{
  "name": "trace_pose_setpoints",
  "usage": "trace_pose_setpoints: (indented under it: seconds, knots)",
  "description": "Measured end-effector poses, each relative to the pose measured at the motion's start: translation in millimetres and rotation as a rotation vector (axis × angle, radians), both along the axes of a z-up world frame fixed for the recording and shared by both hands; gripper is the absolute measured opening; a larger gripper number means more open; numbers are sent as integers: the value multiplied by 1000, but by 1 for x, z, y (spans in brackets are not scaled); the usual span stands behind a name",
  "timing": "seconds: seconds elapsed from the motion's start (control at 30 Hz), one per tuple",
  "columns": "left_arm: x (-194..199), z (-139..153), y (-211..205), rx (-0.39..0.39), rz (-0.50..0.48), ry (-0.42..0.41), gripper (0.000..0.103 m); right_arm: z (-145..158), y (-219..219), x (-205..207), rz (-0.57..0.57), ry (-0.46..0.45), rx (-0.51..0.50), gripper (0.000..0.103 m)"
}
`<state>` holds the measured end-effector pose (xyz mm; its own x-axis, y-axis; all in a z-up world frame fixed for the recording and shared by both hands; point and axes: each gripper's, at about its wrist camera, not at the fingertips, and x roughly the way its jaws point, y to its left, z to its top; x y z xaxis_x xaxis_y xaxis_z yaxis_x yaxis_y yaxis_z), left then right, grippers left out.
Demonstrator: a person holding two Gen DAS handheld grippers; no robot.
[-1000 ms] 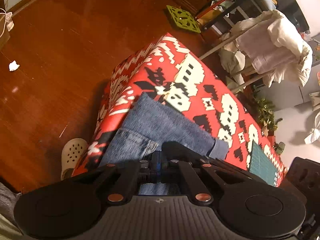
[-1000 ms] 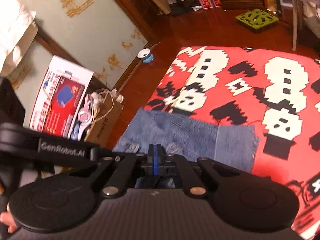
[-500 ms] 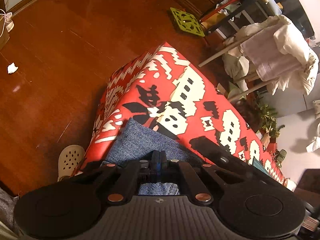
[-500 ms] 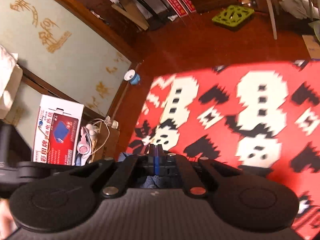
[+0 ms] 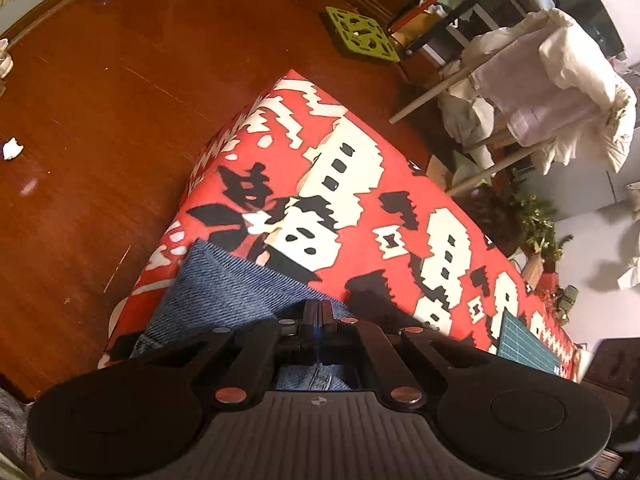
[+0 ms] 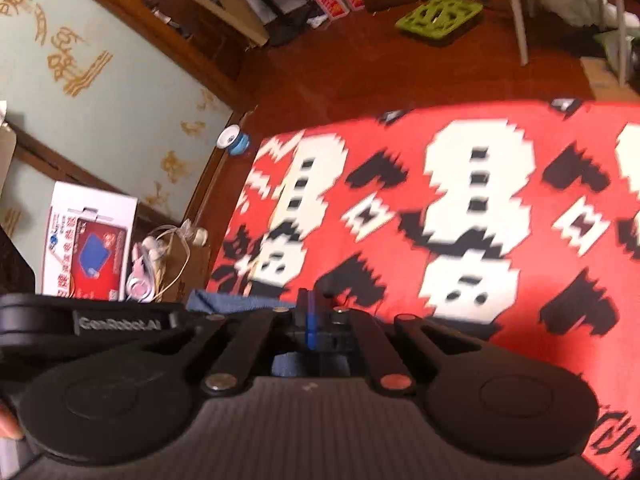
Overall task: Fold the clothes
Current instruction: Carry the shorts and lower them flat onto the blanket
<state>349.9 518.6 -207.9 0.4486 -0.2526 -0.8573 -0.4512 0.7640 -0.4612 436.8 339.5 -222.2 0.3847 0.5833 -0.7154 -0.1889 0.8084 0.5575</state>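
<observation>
Left hand-held gripper (image 5: 319,314) clamped shut on the denim garment (image 5: 224,284) at lower centre of its frame; right hand-held gripper (image 6: 310,306) likewise pinched closed on the same denim (image 6: 236,302). Since a second ago, far less denim visible in both views, more of the red patterned tabletop (image 5: 360,208) uncovered ahead. Most of the garment hidden beneath the gripper bodies; right view blurred, only a thin blue strip discernible at lower left of centre.
</observation>
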Motion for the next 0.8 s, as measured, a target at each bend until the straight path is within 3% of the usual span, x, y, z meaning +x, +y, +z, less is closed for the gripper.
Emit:
trace_pose_setpoints:
  seconds: [0.17,0.37,0.43,0.57,0.7,0.8]
  knots:
    - [-4,14,-5,-78,-28,-52,0,28,-28,-5,-5,-43,5,0]
    - [4,14,-38,-19,-124,-4,0,31,-36,-12,25,-37,-30,0]
    - [8,6,-44,10,-110,9,0,30,-36,-11,16,-38,-34,0]
    - [13,2,-36,-7,-73,11,0,28,-37,-10,0,-40,-43,1]
    - [8,24,-18,-18,-52,-21,0,26,-39,-9,-17,-43,-53,0]
    - [4,40,-4,-26,-37,-46,0,41,-28,-10,41,-77,-64,1]
